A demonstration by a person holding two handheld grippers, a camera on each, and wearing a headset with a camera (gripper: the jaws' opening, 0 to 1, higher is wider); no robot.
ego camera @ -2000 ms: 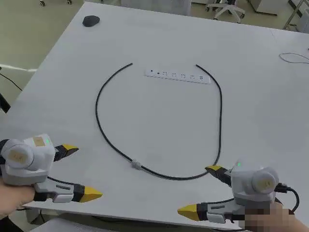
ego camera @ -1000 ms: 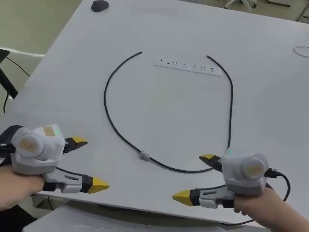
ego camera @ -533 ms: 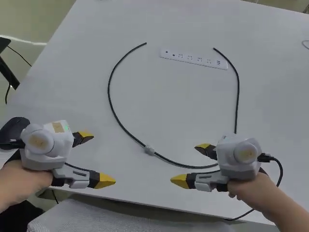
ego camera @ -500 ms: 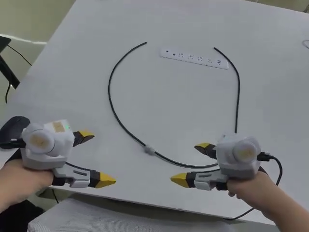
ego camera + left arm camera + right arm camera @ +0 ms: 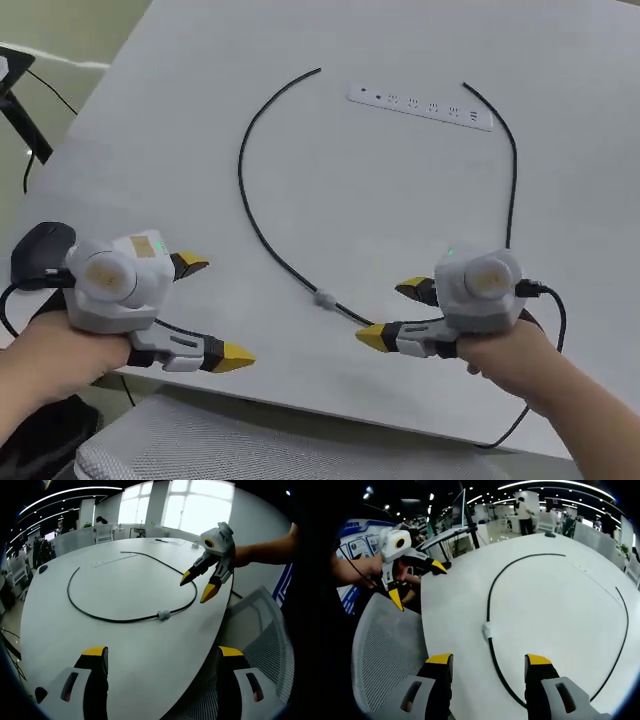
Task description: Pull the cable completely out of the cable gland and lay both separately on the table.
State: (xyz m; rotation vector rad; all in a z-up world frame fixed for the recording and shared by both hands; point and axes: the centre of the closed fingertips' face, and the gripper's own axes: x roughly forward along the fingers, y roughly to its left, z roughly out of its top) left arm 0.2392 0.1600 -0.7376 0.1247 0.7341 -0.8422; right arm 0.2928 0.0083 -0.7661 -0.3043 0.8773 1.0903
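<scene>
Nearer to cable gland (image 5: 325, 298) than before, right gripper (image 5: 384, 312) is being held, jaws spread wide, nothing gripped. Likewise agape, left gripper (image 5: 228, 310) is being held over table (image 5: 380, 200) edge. Gland is lying between both grippers, cable (image 5: 243, 190) still threaded through it.

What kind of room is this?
Probably an open-plan office: a big white table with a power strip on it, a mesh office chair beside it, and long ceiling lights overhead.
</scene>
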